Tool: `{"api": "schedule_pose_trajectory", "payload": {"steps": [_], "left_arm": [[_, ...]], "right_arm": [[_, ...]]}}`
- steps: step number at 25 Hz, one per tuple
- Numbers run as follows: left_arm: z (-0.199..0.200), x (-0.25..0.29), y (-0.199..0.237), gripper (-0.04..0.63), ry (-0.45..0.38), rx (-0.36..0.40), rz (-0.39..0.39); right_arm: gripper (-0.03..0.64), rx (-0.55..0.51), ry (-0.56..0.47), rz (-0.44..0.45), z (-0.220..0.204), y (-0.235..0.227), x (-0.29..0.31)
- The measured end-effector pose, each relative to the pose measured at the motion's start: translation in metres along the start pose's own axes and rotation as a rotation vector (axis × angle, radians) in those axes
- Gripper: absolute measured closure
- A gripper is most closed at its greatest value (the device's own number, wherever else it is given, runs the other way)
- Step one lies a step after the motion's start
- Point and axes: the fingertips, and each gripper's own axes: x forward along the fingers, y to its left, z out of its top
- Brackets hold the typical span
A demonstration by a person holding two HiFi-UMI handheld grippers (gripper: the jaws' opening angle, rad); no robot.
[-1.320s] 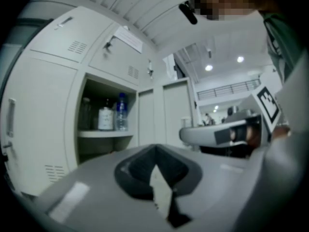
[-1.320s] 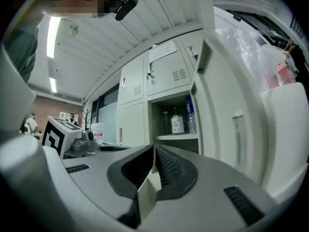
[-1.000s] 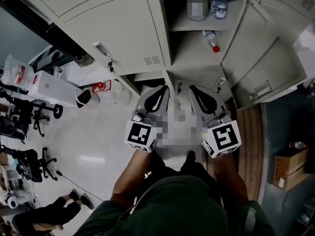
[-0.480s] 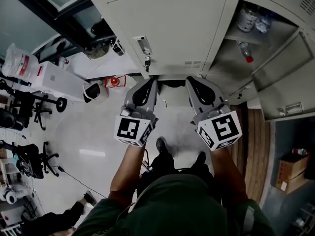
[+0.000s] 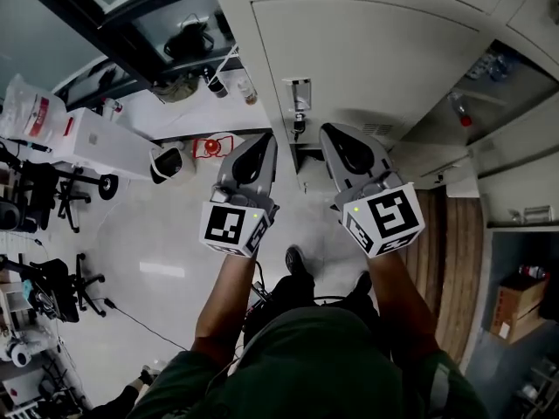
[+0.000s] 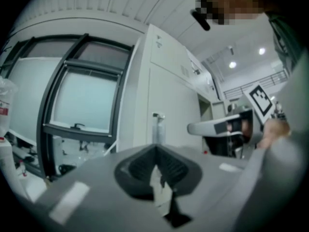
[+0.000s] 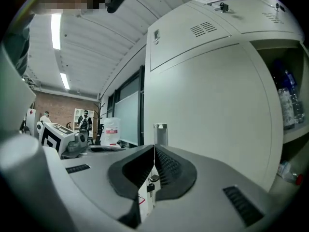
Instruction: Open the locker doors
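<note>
A grey closed locker door [image 5: 384,51] fills the top of the head view. Its metal handle [image 5: 297,92] sits on the door's left edge, with a key [image 5: 298,126] hanging in the lock below it. My left gripper [image 5: 265,138] and right gripper [image 5: 328,131] are side by side just short of that handle, both shut and empty. The handle [image 6: 158,127] stands straight past the closed jaws in the left gripper view. In the right gripper view the handle [image 7: 161,133] and key [image 7: 150,184] line up with the jaws too. To the right, a locker stands open with a red-capped bottle [image 5: 460,112] inside.
An open locker door [image 5: 522,195] juts out at the right over a wooden floor strip [image 5: 454,251]. A cardboard box [image 5: 515,304] sits at far right. On the left are a window [image 5: 61,33], a white bag [image 5: 31,112], a red object [image 5: 210,147] and office chairs [image 5: 52,286].
The view and both grippers have shifted left along the lockers, from the open compartment with bottles to the closed door with the handle and key. Both grippers stay shut.
</note>
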Motion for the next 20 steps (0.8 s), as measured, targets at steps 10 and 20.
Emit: {"api": "schedule_pose_trajectory", "payload": {"steps": [10, 20], "left_arm": [[-0.006, 0.014, 0.034, 0.597, -0.006, -0.021, -0.035], [-0.012, 0.026, 0.043, 0.597, -0.008, -0.028, -0.070]], "right_arm": [[0.607, -0.006, 0.024, -0.009, -0.007, 0.005, 0.054], [0.606, -0.036, 0.024, -0.046, -0.010, 0.002, 0.076]]}}
